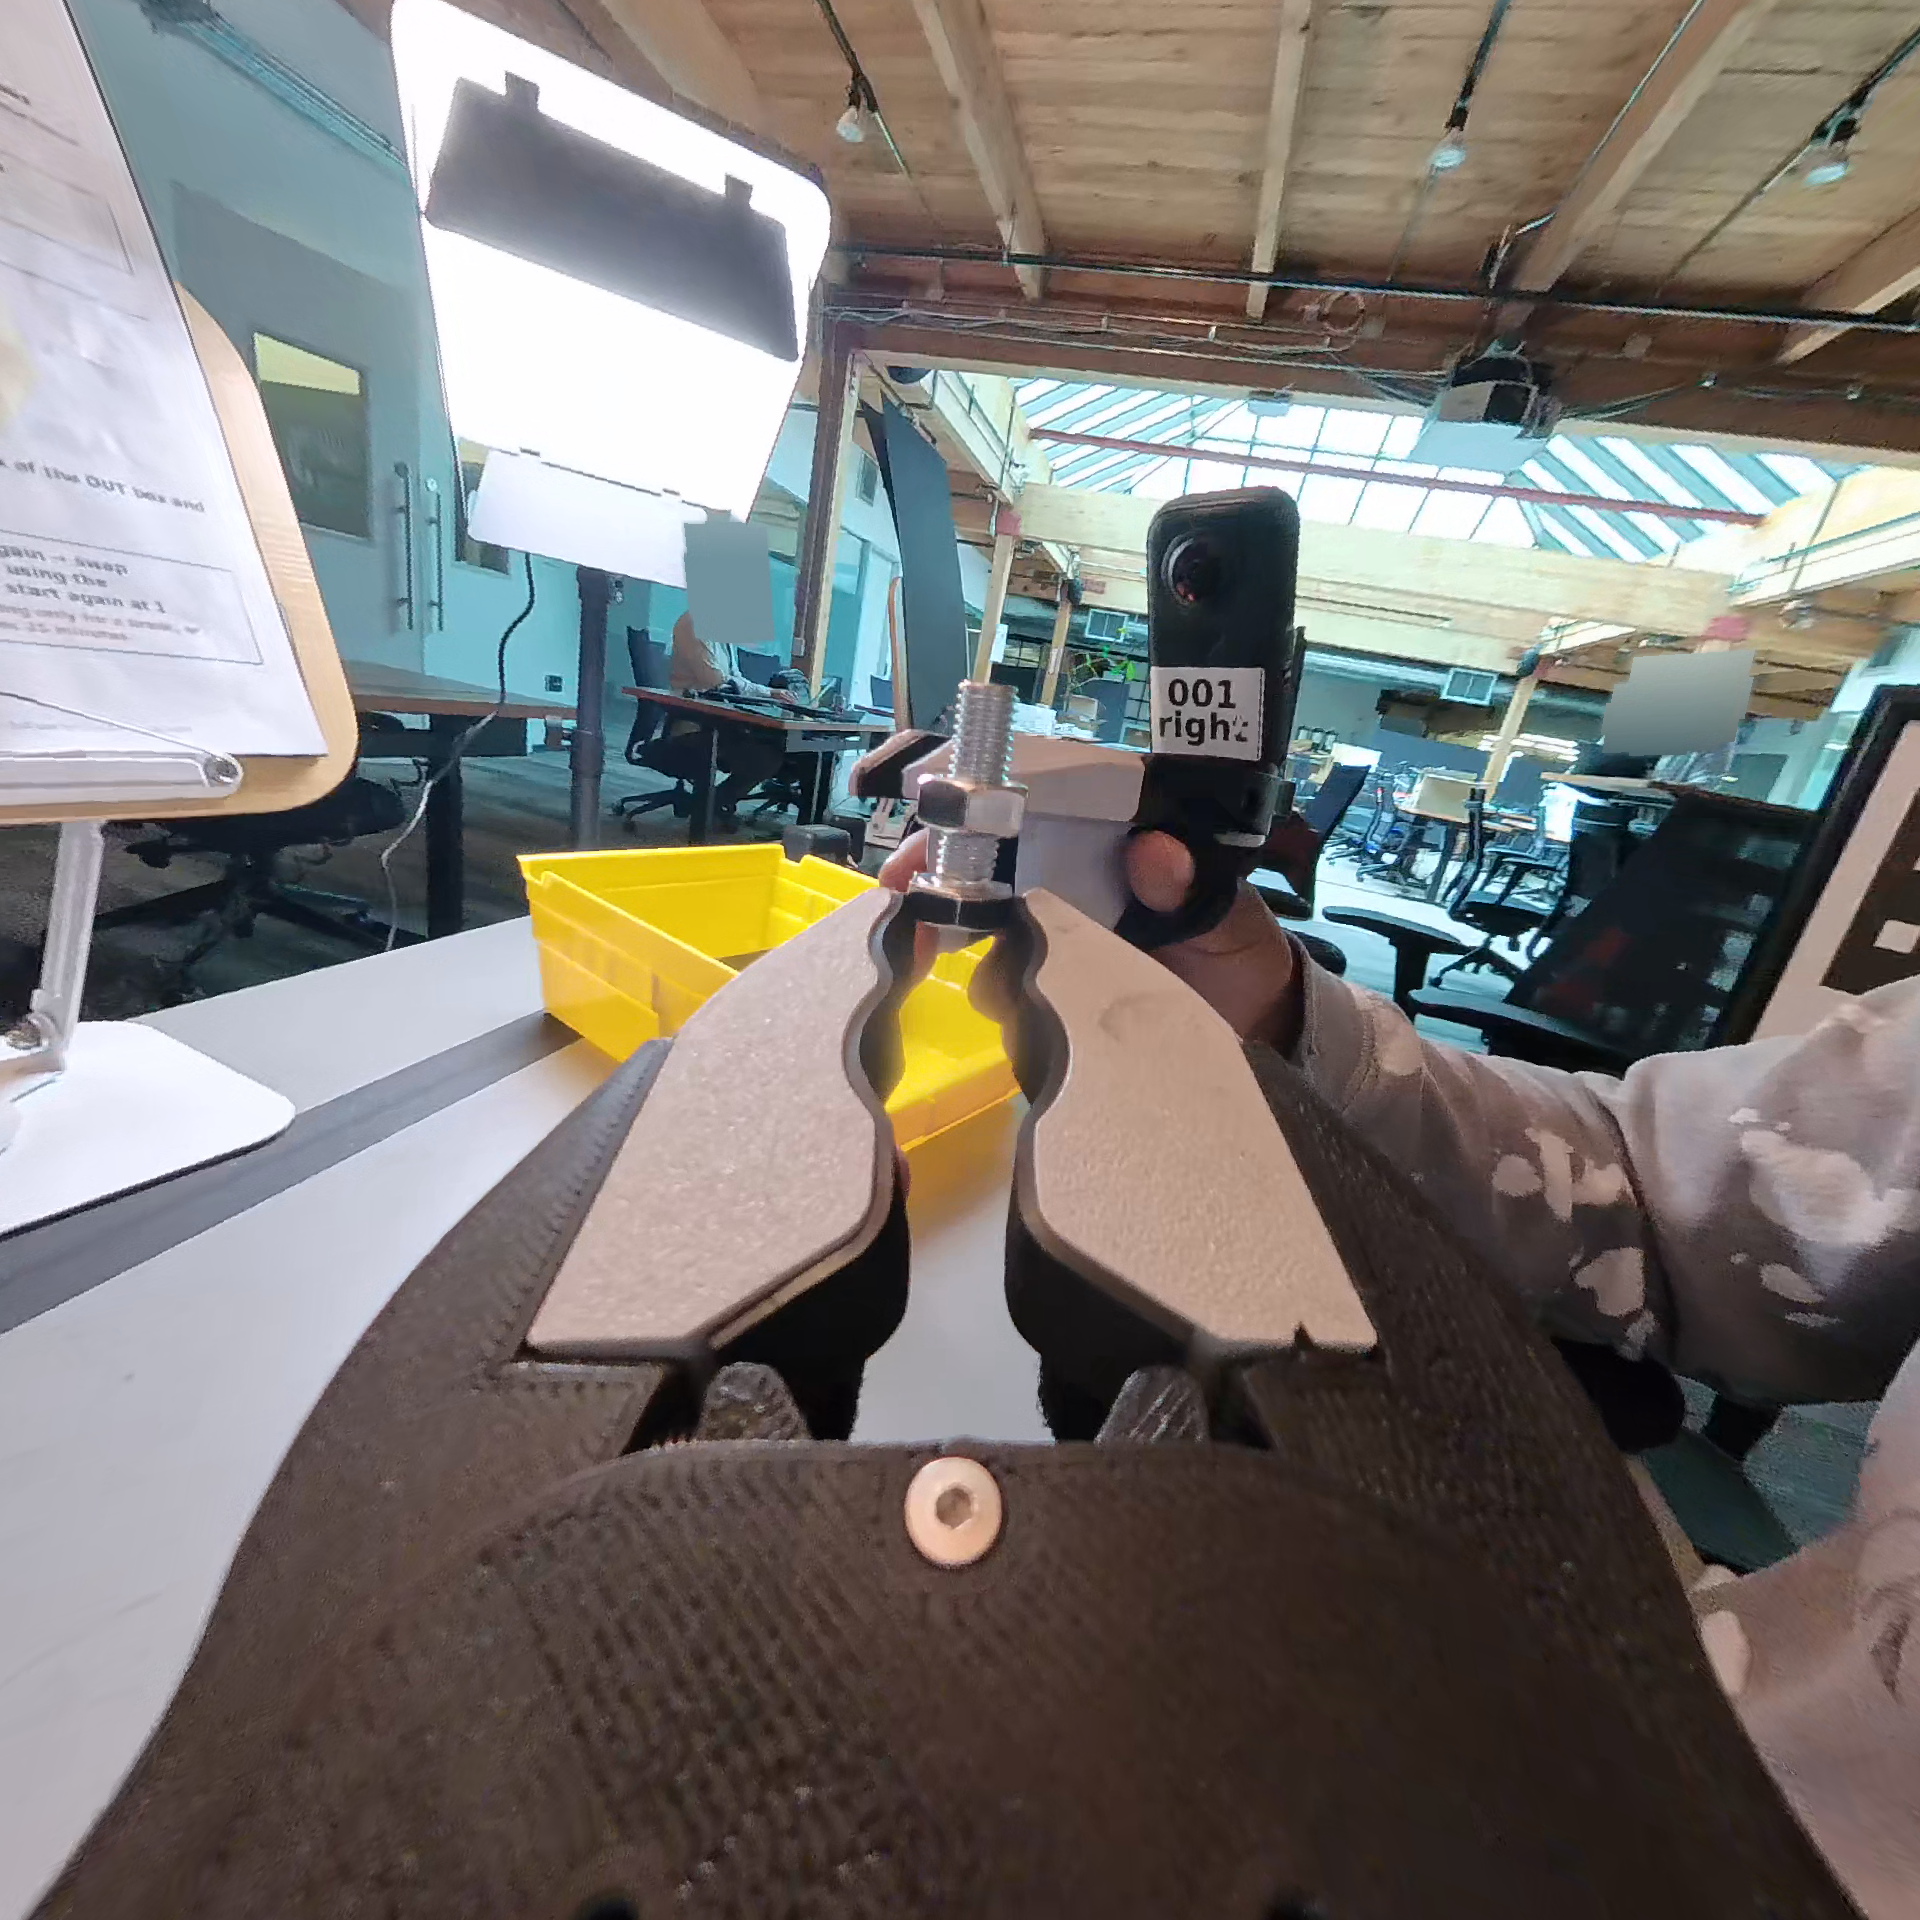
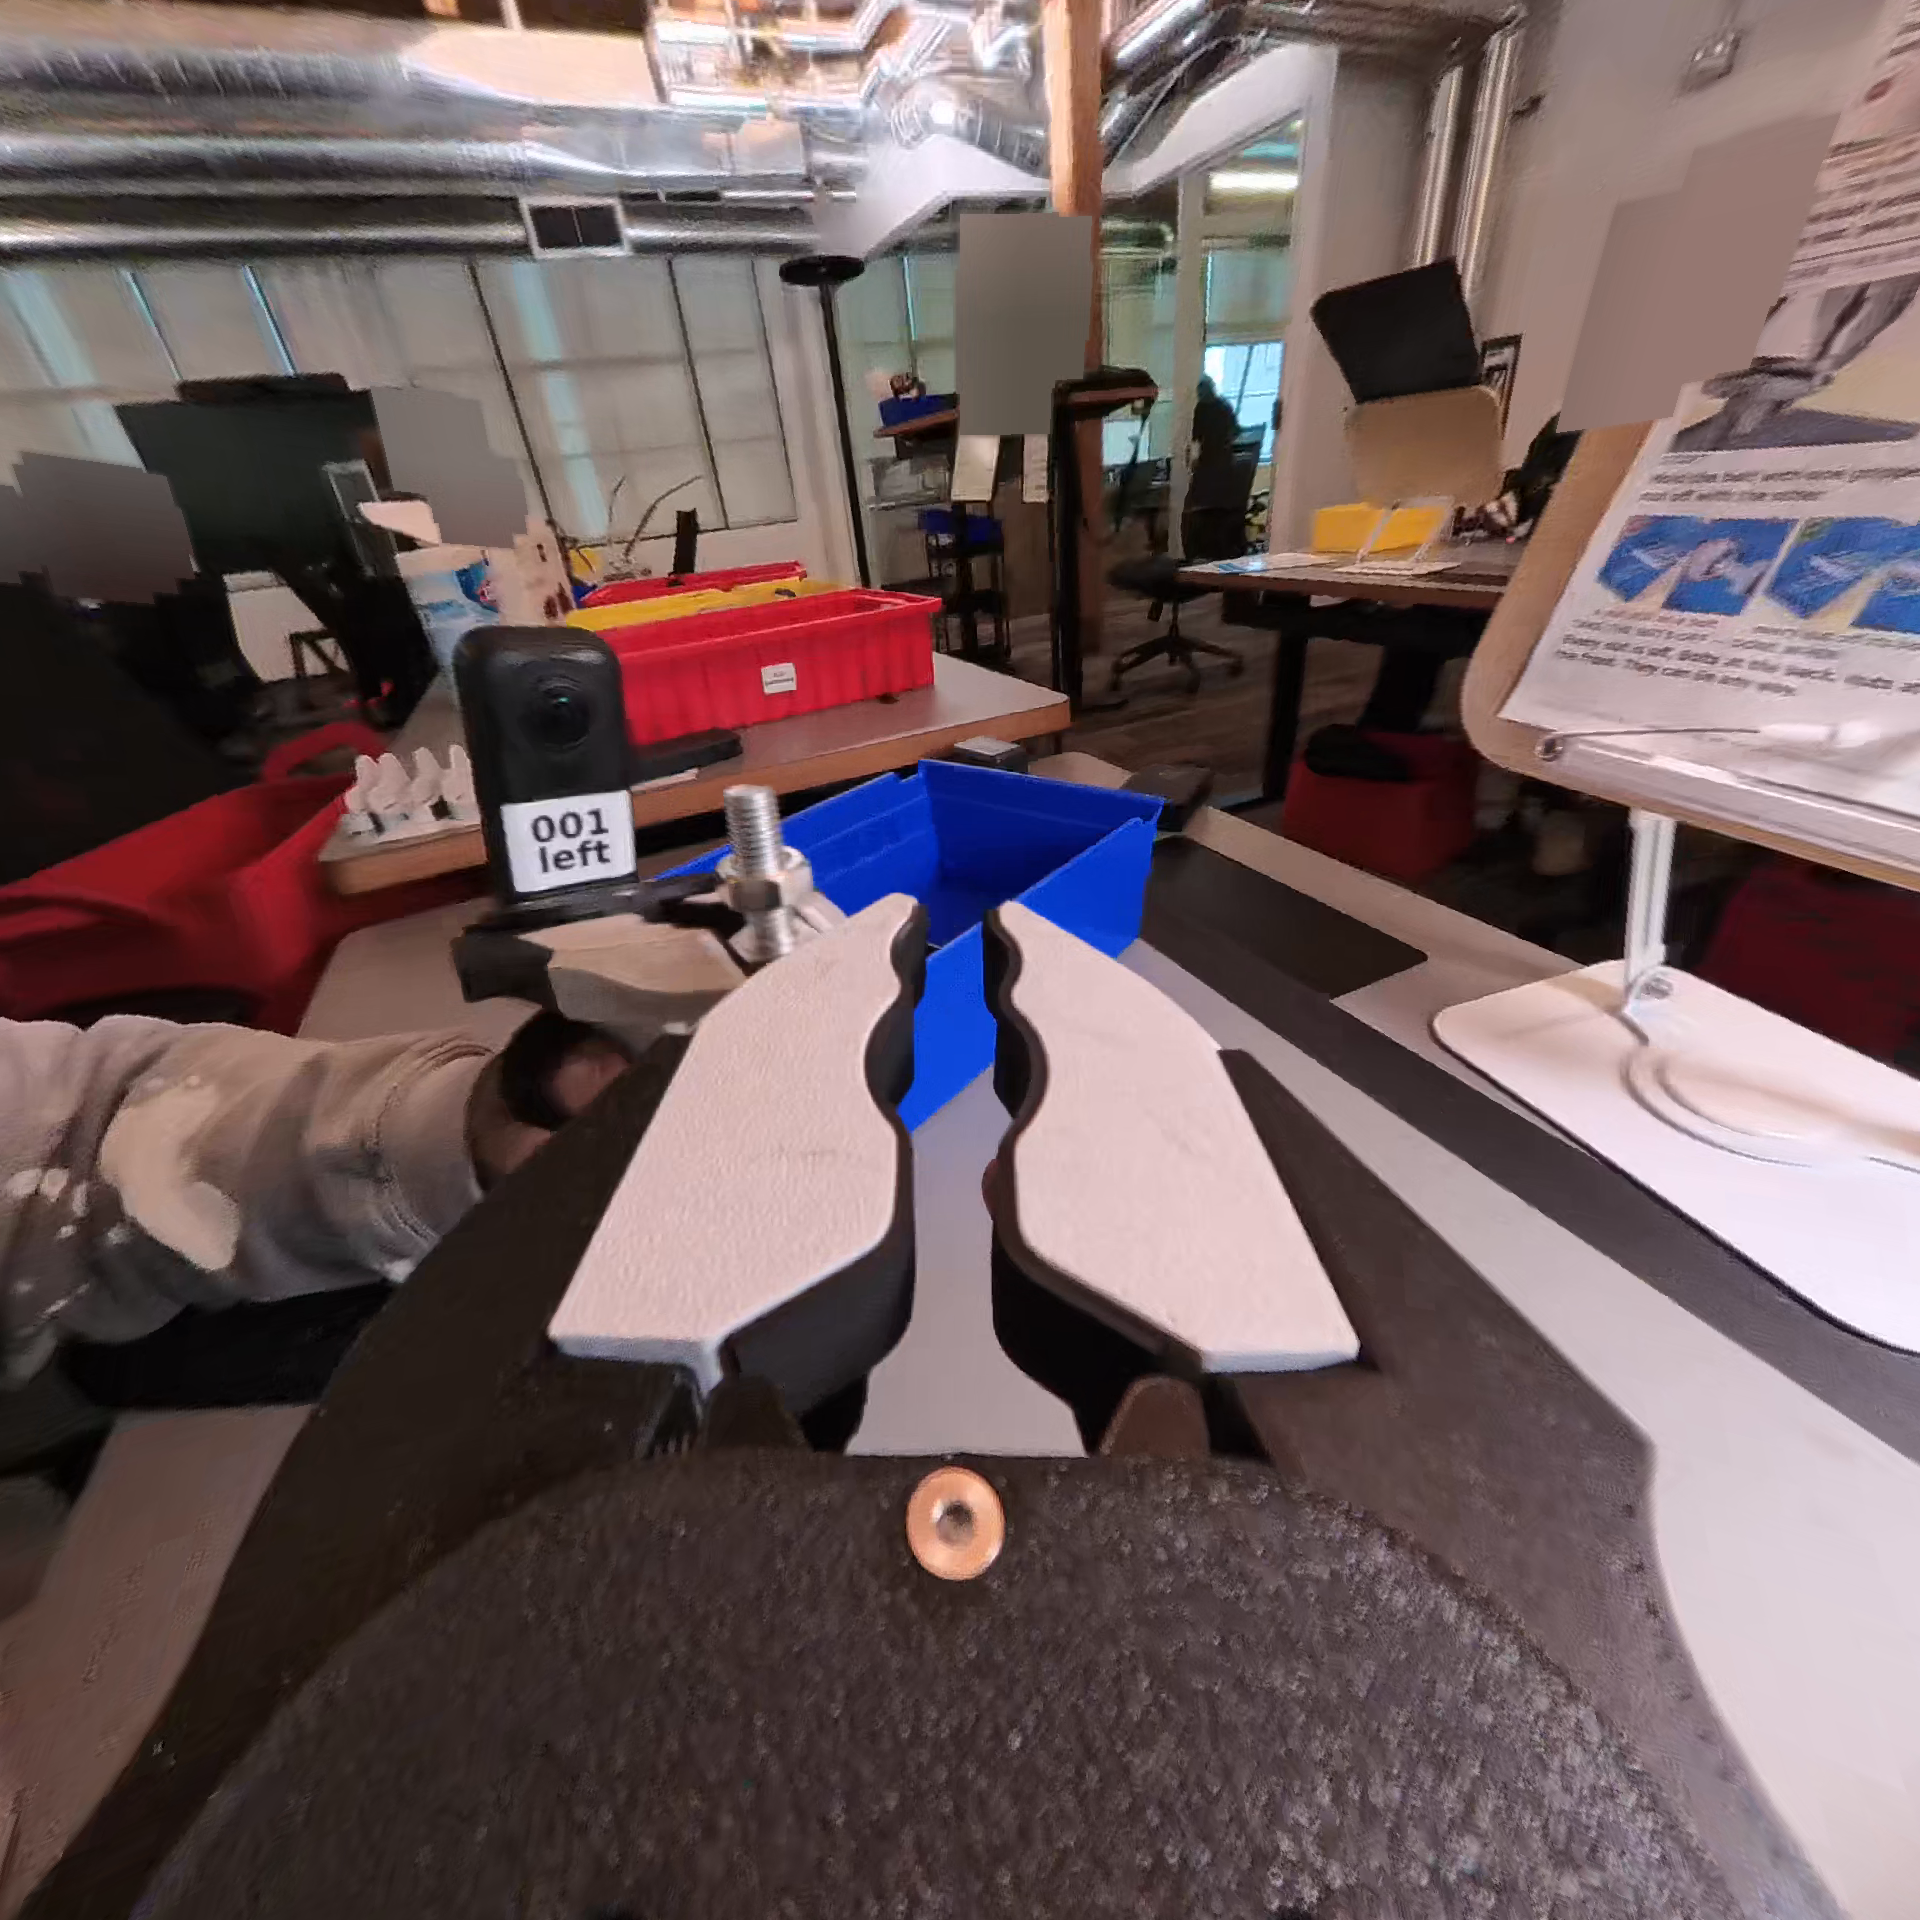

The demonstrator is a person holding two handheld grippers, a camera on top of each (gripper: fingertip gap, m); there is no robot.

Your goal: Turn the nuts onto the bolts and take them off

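1. The bolt (image 1: pixel 980 790) is held upright by its head in the left claw (image 1: pixel 954 916), which is clamped on it, raised above the surface (image 1: pixel 312 1039).
2. The nut (image 1: pixel 969 807) is seen part-way down the thread, with bare thread above and below it.
3. The right claw (image 2: pixel 954 925) is seen with a narrow gap betw. its tips and nothing gripped; in its own view the bolt and nut lie just left of the tips, apart from them.
4. In the left wrist view one right-claw finger (image 1: pixel 1070 790) sits close beside the nut; contact can't be confirmed.
5. Step judged: mid-turn, betw. grips. Whether the nut is going on or coming off can't be told.
6. Next move prob. calls for the right claw to be realigned on the nut's flats, closed, and twisted about the bolt axis while the left grip is kept firm.
7. A yellow bin (image 1: pixel 665 935) is seen behind the bolt, a blue bin (image 2: pixel 997 862) ahead of the right claw; contents aren't visible.
8. The bolt head is mostly hidden by the left tips.
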